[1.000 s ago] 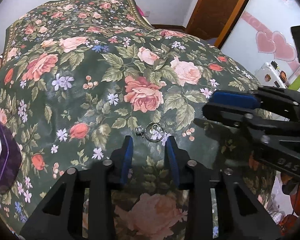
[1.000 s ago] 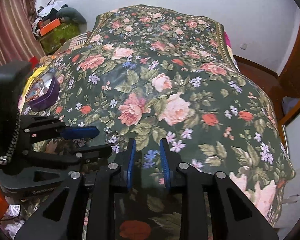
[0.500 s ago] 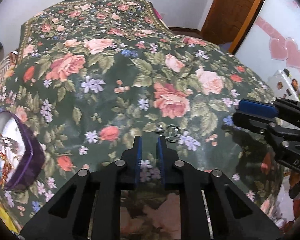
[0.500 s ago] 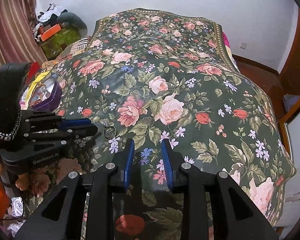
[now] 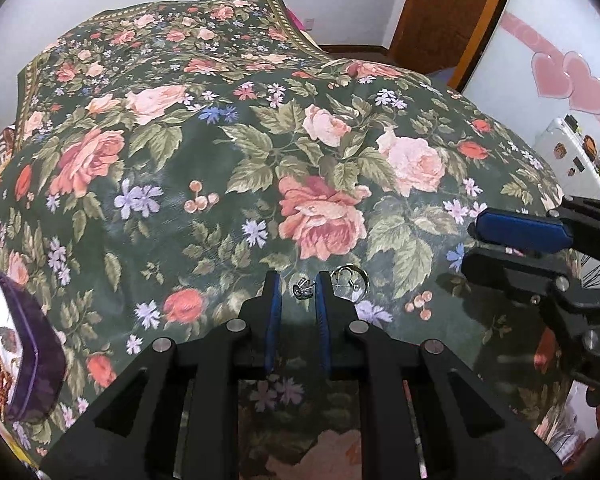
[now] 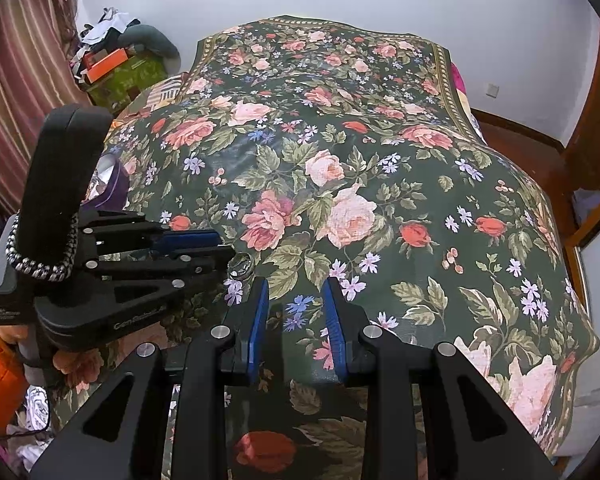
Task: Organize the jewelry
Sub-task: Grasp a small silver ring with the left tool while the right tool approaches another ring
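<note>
Left wrist view: left gripper (image 5: 296,286) low centre of frame, blue-padded fingers (image 5: 271,304) parted a little, a narrow gap between them. Small silver ring (image 5: 302,287) lies on the floral bedspread (image 5: 204,168) right in that gap between the fingertips; cannot tell if the pads touch it, not clamped on it. Second piece, a larger silver hoop (image 5: 350,280) with a clear bit inside, sits just right of the right fingertip, on the cloth, partly hidden by the finger. Purple jewelry box (image 5: 32,364) at lower left edge of frame, open, some red/gold chain inside, well apart from the ring. Right gripper (image 5: 500,240) enters from the right edge of frame, seen side-on, one blue pad above a black finger; its opening is unclear in this view.

Right wrist view: right gripper (image 6: 296,300) bottom centre, fingers released, wide gap, only bedspread (image 6: 380,184) print between them, holding nothing. Left gripper (image 6: 220,250) comes in from the left of frame, seen side-on. The hoop (image 6: 242,267) shows just past its tip, near the left fingertip of the right gripper. Purple box (image 6: 110,184) mid-left, mostly hidden behind the left gripper's handle. Striped curtain (image 6: 20,80) upper left, clutter pile (image 6: 120,60) beside it.
</note>
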`<act>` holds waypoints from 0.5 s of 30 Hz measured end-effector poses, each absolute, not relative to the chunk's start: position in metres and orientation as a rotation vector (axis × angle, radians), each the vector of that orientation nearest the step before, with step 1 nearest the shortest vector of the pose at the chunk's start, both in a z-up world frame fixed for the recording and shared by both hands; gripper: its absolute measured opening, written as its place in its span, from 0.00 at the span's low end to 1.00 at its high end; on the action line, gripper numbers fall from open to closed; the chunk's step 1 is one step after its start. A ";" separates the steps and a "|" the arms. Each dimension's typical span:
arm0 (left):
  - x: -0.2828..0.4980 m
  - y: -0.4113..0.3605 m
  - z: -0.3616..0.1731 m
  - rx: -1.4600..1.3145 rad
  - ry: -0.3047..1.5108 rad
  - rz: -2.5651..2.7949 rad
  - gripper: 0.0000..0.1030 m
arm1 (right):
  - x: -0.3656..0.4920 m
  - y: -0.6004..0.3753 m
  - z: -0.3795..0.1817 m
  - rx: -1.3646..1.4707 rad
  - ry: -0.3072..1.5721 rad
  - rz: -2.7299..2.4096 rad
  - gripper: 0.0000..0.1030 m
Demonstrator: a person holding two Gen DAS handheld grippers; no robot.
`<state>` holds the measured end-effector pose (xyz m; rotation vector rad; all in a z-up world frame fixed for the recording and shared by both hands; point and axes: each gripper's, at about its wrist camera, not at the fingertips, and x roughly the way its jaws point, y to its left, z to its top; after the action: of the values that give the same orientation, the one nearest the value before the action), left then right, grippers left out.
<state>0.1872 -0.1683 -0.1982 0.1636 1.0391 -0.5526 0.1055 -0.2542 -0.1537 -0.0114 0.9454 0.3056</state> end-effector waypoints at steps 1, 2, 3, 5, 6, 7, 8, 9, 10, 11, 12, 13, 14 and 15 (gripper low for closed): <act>0.188 -0.169 -0.199 0.161 1.036 -0.553 0.14 | 0.106 -0.255 -0.154 -0.011 0.945 0.306 0.24; 0.188 -0.169 -0.198 0.161 1.034 -0.555 0.09 | 0.106 -0.255 -0.154 -0.010 0.945 0.306 0.24; 0.187 -0.169 -0.198 0.159 1.033 -0.556 0.08 | 0.106 -0.255 -0.154 -0.011 0.945 0.306 0.24; 0.187 -0.167 -0.198 0.148 1.031 -0.554 0.08 | 0.106 -0.254 -0.154 -0.011 0.947 0.309 0.24; 0.186 -0.166 -0.197 0.142 1.028 -0.548 0.08 | 0.107 -0.254 -0.155 -0.014 0.950 0.313 0.25; 0.185 -0.163 -0.195 0.138 1.022 -0.537 0.08 | 0.107 -0.252 -0.155 -0.018 0.952 0.316 0.24; 0.183 -0.160 -0.194 0.132 1.016 -0.528 0.08 | 0.107 -0.251 -0.155 -0.023 0.954 0.319 0.24; 0.181 -0.156 -0.191 0.123 1.009 -0.521 0.08 | 0.107 -0.249 -0.156 -0.032 0.956 0.324 0.24; 0.179 -0.152 -0.188 0.113 1.002 -0.515 0.08 | 0.107 -0.247 -0.156 -0.039 0.959 0.330 0.24; 0.176 -0.148 -0.185 0.106 0.995 -0.509 0.08 | 0.107 -0.245 -0.157 -0.042 0.961 0.333 0.24; 0.173 -0.141 -0.180 0.095 0.981 -0.500 0.08 | 0.107 -0.243 -0.157 -0.046 0.965 0.340 0.25; 0.170 -0.136 -0.174 0.088 0.970 -0.493 0.08 | 0.107 -0.242 -0.158 -0.048 0.967 0.343 0.25; 0.167 -0.131 -0.168 0.081 0.956 -0.486 0.08 | 0.107 -0.239 -0.158 -0.050 0.971 0.349 0.26; 0.164 -0.125 -0.162 0.071 0.942 -0.482 0.08 | 0.107 -0.238 -0.158 -0.050 0.974 0.353 0.30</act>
<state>0.1641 -0.1253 -0.1619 0.0711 0.9419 -0.4819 0.1072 -0.2375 -0.1584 -0.0503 0.9738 0.3527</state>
